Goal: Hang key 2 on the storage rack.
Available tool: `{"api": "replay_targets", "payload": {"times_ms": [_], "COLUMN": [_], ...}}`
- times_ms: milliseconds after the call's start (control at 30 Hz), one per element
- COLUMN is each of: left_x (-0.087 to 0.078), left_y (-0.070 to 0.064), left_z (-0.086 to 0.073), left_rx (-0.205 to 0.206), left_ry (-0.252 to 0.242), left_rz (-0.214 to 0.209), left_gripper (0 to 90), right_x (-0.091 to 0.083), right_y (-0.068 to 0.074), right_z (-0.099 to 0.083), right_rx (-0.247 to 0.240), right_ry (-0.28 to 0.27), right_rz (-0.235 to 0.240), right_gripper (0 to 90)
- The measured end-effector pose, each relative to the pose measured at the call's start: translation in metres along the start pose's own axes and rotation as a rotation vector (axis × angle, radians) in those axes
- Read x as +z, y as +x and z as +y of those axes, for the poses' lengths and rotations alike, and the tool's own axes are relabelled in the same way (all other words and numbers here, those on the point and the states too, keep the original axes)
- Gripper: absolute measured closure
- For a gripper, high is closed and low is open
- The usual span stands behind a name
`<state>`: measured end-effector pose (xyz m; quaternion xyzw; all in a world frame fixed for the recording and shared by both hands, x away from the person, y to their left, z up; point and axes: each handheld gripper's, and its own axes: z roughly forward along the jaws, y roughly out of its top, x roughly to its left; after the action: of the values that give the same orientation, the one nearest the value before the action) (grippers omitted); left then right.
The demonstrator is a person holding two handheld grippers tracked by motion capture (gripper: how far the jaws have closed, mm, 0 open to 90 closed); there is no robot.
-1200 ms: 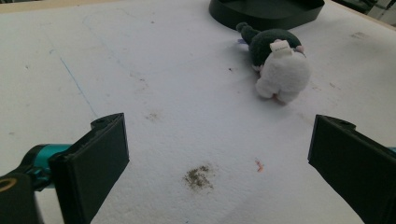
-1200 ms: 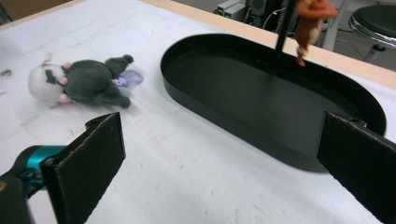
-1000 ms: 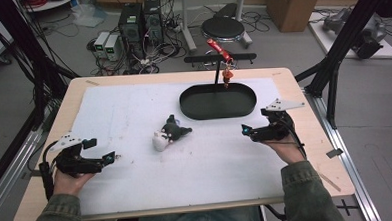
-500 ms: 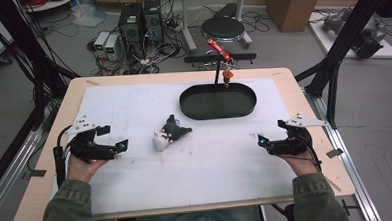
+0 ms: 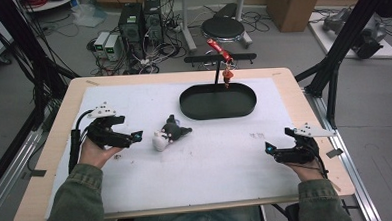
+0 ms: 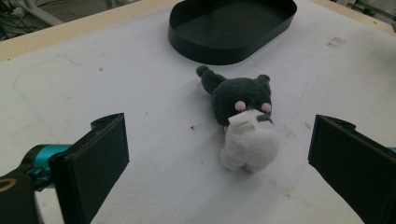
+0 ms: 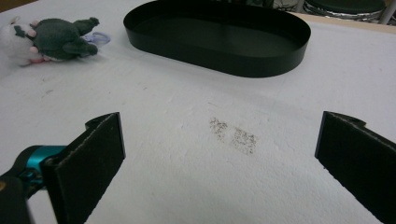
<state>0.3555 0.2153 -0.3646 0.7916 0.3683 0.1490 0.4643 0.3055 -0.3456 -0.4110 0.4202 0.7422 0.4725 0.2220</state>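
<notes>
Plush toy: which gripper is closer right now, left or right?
Left. The left gripper sits just beside the plush toy, jaws open toward it. The right gripper is far off across the white mat, near the table's right edge.

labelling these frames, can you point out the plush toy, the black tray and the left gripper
plush toy (image 6: 240,116), left gripper view, on its dark head
black tray (image 5: 189,107), high view, on its left rim
left gripper (image 5: 135,137), high view, between its open jaw tips
</notes>
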Motion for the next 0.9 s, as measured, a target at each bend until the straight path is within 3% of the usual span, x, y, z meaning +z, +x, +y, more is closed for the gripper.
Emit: {"api": "replay_targets", "payload": {"times_ms": [100, 400, 600, 800, 900], "left_x": [0.009, 0.048, 0.081, 0.106, 0.117], "left_y": [-0.001, 0.002, 0.002, -0.006, -0.009], "left_z": [0.008, 0.031, 0.046, 0.055, 0.055], "left_rx": [0.024, 0.006, 0.029, 0.060, 0.065], "left_ry": [0.046, 0.141, 0.241, 0.344, 0.394], "left_rz": [0.001, -0.038, -0.057, -0.135, -0.153], "left_gripper": [5.4, 5.4, 5.8, 7.8, 7.8], "right_x": [-0.002, -0.001, 0.000, 0.001, 0.000], "right_y": [-0.002, -0.007, -0.006, -0.007, -0.007], "right_z": [-0.004, -0.017, -0.017, -0.017, -0.017], "right_rx": [0.001, 0.003, -0.001, 0.009, 0.005], "right_ry": [-0.001, 0.013, 0.013, 0.007, 0.007], "right_rz": [-0.004, -0.022, -0.026, -0.027, -0.028], "right_gripper": [0.8, 0.9, 0.9, 0.8, 0.8]}}
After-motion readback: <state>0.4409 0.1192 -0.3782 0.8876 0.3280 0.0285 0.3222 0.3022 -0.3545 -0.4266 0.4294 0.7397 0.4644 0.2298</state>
